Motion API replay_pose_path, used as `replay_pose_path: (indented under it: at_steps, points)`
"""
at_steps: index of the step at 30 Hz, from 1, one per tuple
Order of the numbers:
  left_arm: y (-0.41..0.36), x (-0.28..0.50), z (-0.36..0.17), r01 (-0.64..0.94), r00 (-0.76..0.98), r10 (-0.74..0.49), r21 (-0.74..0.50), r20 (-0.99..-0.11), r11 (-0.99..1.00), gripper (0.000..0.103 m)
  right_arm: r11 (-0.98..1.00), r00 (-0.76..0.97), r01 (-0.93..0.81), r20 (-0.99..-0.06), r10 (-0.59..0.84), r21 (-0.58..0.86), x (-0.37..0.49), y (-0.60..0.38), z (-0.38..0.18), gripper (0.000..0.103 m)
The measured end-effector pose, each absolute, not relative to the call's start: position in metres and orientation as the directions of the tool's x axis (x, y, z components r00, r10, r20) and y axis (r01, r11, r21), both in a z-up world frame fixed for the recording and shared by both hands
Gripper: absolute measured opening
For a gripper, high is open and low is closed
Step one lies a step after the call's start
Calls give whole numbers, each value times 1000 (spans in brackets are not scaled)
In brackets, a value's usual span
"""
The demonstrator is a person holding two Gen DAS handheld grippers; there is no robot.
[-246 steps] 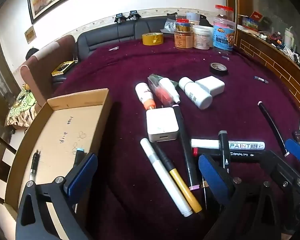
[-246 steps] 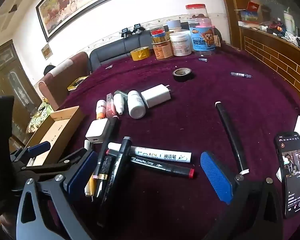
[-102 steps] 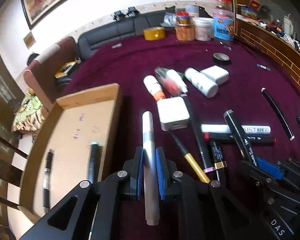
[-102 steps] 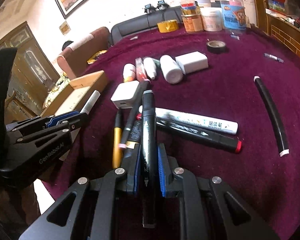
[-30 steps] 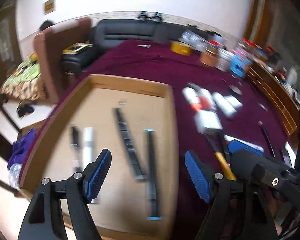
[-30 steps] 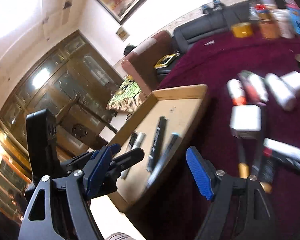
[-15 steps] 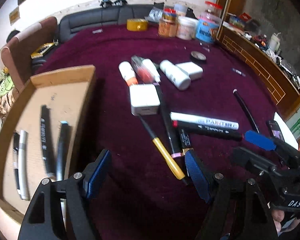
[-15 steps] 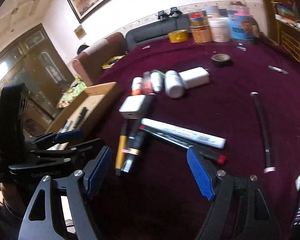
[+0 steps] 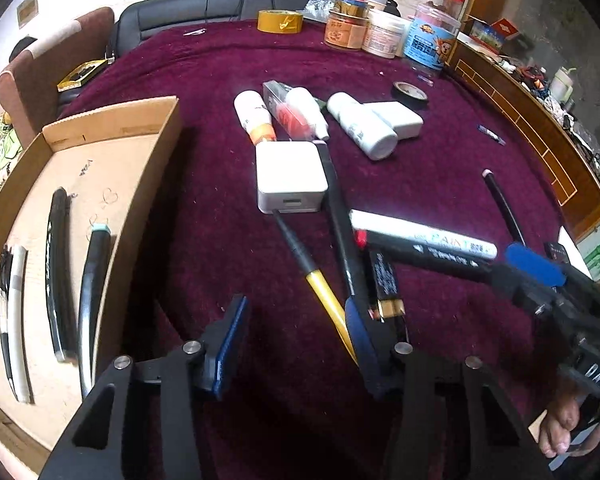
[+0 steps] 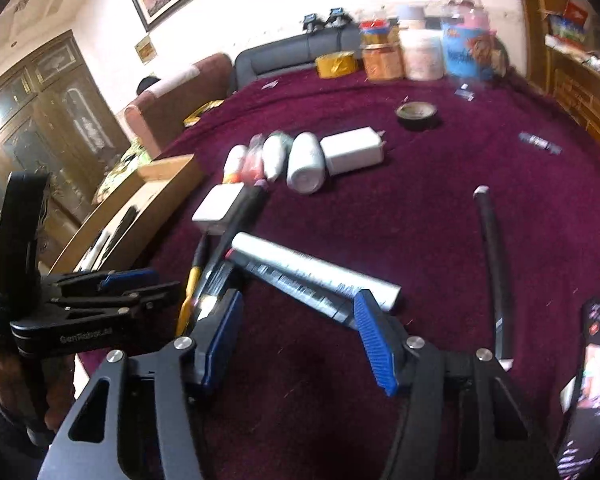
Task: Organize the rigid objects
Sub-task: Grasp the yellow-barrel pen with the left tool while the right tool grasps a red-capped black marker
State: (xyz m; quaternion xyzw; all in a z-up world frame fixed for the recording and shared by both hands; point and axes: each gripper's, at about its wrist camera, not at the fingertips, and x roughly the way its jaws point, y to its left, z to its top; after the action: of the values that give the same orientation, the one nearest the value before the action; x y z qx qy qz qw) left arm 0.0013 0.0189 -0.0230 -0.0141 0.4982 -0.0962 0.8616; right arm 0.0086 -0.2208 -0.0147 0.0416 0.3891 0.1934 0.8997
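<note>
My left gripper (image 9: pixel 294 330) is open and empty, low over the maroon cloth, with a yellow-and-black pen (image 9: pixel 312 276) and a long black marker (image 9: pixel 342 224) just ahead. My right gripper (image 10: pixel 296 328) is open and empty, near a white paint marker (image 10: pixel 316 270) and a black marker under it. The cardboard box (image 9: pixel 156 148) at the left holds several pens, among them a white one (image 9: pixel 16 320) and a black one (image 9: pixel 58 276). A white square charger (image 9: pixel 290 176) lies in the middle.
White bottles (image 9: pixel 360 126), a white adapter (image 9: pixel 400 118) and a red tube lie beyond the charger. A black tape roll (image 9: pixel 410 92), yellow tape (image 9: pixel 280 22) and jars (image 9: pixel 432 38) stand at the back. A long black stick (image 9: pixel 504 208) and a phone (image 10: pixel 592 380) lie at the right.
Both grippers placed a white pen and a black marker in the box, opened, and swung back over the pens on the cloth. They have dropped lower than half a second ago.
</note>
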Motion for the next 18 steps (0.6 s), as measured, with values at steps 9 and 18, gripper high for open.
replay_pose_path:
  at_steps: [9,18]
  points:
    - [18,32,-32,121,454,-171,-130,-874,984,40,902,510,-392,-772,378,183,21,-197,-40,57]
    - [12,31,-34,150,480,-91,-20,-873,988,12,912,521,-389,-786,333,129,13,-187,-45,23]
